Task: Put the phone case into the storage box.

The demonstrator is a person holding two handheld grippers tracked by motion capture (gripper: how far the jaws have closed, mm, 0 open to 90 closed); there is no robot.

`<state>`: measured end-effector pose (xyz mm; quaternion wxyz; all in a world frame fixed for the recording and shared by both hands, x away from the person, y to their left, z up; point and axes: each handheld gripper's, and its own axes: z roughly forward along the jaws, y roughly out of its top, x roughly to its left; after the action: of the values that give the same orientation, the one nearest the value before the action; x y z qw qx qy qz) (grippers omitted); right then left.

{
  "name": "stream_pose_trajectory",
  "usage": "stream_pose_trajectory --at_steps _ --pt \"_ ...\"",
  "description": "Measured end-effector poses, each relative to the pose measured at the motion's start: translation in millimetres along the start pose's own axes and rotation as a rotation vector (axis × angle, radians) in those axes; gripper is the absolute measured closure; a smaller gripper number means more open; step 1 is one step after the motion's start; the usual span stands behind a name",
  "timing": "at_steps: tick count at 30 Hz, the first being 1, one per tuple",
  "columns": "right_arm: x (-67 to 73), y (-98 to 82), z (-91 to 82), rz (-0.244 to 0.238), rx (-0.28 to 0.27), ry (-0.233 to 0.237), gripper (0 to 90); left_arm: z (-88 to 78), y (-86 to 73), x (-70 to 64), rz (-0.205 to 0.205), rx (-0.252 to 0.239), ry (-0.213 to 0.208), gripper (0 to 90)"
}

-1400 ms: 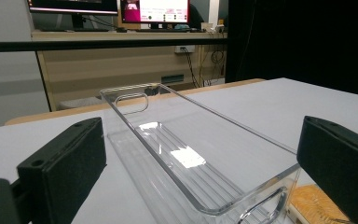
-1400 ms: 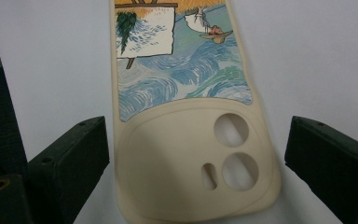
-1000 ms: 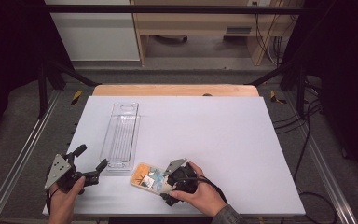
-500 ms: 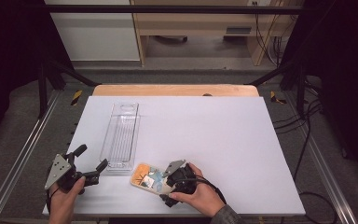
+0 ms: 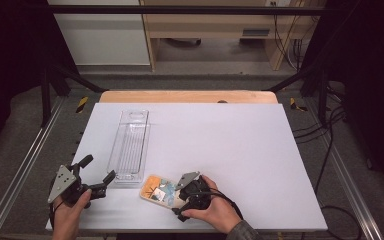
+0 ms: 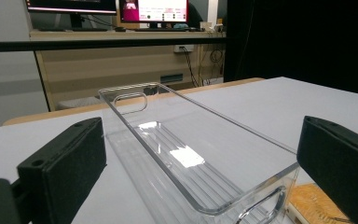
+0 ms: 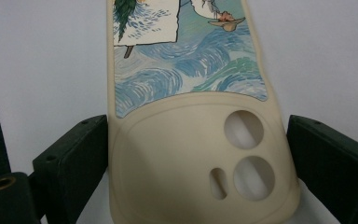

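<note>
Right gripper (image 7: pixel 198 154) straddles smooth cream phone case (image 7: pixel 191 154), round cutouts, swirl print.

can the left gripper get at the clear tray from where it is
Probably yes: the left gripper sits open just short of the clear tray's near end, nothing between them, and the tray's end wall lies between its jaws in the left gripper view.

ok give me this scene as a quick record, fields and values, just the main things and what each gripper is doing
surface: white table
phone case: cream, painted blue swirls, flat on table, camera holes toward right gripper
clear tray: empty, long, beside the phone case
right gripper: jaws open, one each side of the phone case, small gaps
left gripper: jaws open, pointed at clear tray, holding nothing
</note>
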<state>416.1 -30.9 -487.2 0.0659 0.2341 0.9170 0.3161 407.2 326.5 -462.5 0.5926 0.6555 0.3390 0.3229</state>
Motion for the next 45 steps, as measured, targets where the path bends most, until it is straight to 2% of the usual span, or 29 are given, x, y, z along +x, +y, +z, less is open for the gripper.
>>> stream_pose_trajectory --at_steps 7,10,20,32,39,45 --pt "-2.3 0.4 -2.7 0.016 0.005 0.011 11.5 0.0 0.0 0.2 0.000 0.000 0.001 1.3" --pt "-5.3 0.4 -6.4 0.041 -0.014 0.001 12.1 -0.2 0.1 0.2 0.000 0.000 0.001 1.3" --pt "-14.1 -1.3 -16.7 0.043 -0.023 -0.031 12.7 -0.3 0.2 0.1 0.004 -0.001 0.002 1.4" --pt "-25.0 -2.4 -27.0 0.050 -0.047 -0.095 12.7 -0.2 0.2 0.2 0.002 -0.002 0.003 1.4" --pt "-33.4 -5.1 -36.0 0.071 -0.089 -0.136 12.7 -1.5 1.0 0.6 0.000 -0.008 0.007 1.5" --pt "-46.1 -11.7 -45.7 0.097 -0.137 -0.193 12.6 -1.8 2.1 -1.8 0.006 -0.010 0.003 1.5"
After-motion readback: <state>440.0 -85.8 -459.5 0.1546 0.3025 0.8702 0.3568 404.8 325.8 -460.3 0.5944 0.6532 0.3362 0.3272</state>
